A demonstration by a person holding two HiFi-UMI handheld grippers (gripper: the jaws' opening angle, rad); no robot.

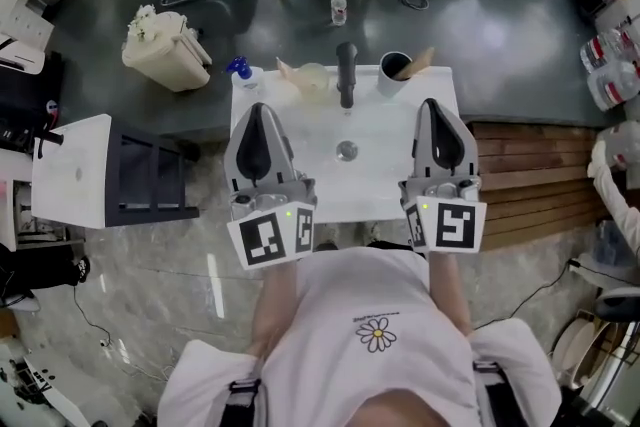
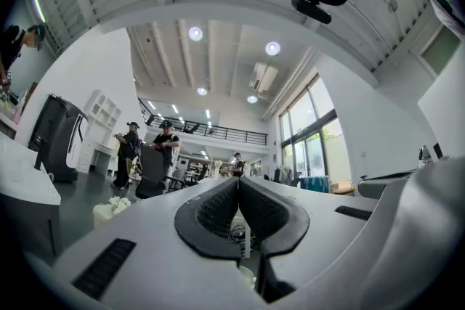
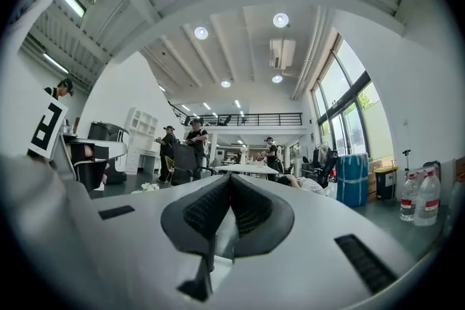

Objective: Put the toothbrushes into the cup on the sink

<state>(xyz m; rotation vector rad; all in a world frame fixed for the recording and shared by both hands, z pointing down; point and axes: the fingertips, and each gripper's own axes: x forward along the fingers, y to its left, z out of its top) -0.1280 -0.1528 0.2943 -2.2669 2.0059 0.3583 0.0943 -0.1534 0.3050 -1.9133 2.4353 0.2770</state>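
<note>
The white sink (image 1: 300,177) lies right in front of me, with a round drain (image 1: 347,151) and a black faucet (image 1: 346,75) at its far edge. A dark cup (image 1: 392,73) stands at the far right corner, and a tan piece (image 1: 419,61) leans out of it. Left of the faucet sits a pale bowl (image 1: 313,77) with a light tan item (image 1: 289,70) beside it. My left gripper (image 1: 259,107) and right gripper (image 1: 431,103) hover over the basin's two sides, both shut and empty. In the gripper views the left gripper (image 2: 238,181) and right gripper (image 3: 230,178) point up into the room.
A blue spray bottle (image 1: 240,68) stands at the sink's far left corner. A beige bin (image 1: 165,48) and a water bottle (image 1: 339,7) are on the floor beyond. A white cabinet (image 1: 80,170) is at left, wooden slats (image 1: 530,175) at right. Several people (image 2: 166,145) stand far off.
</note>
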